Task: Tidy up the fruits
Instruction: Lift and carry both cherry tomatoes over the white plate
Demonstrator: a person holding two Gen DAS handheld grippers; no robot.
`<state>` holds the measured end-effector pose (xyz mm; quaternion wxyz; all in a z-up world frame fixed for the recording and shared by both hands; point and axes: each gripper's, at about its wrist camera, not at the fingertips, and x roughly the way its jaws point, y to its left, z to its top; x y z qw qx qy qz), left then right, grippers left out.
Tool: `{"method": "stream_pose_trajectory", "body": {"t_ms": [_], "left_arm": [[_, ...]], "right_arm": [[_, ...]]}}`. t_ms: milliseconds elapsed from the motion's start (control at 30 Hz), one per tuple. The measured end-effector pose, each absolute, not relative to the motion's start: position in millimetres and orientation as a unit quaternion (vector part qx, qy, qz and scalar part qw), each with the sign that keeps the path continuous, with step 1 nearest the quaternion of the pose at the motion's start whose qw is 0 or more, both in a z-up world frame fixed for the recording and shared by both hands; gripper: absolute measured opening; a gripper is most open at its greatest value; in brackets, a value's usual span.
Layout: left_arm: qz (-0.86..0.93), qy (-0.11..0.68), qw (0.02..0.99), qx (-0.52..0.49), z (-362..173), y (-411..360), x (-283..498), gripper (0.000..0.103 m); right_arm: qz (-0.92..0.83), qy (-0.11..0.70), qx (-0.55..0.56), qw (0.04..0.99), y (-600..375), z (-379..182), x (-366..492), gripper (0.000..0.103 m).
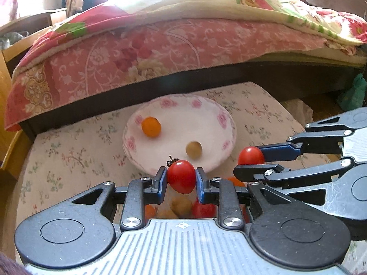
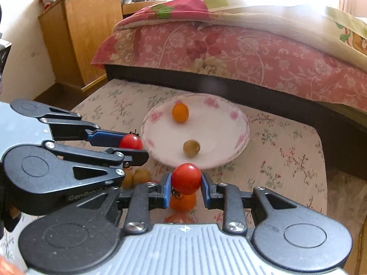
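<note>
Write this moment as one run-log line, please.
left gripper: shut on small red tomato | right gripper: shut on round red tomato | white floral plate: orange fruit, tan fruit

Red tomatoes point(image 1: 181, 176), orange fruit point(image 1: 151, 126), white plate point(image 1: 215, 160) w/ pink flowers, floral cloth point(image 1: 75, 151), pink bedspread point(image 1: 137, 52).
</note>
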<state>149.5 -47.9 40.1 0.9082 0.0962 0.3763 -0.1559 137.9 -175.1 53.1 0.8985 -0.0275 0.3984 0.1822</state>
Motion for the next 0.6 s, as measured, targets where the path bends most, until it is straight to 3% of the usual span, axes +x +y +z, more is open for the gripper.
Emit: {"method": "stream_pose_trajectory", "body": {"t_ms": [600], "left_arm": [[-0.130,0.392,0.906,0.092,26.4,-50.1,199.6,0.032]], "right_arm": [[0.169,0.398,-0.032,0.901,-176.1,34.5,192.7,0.031]]}}
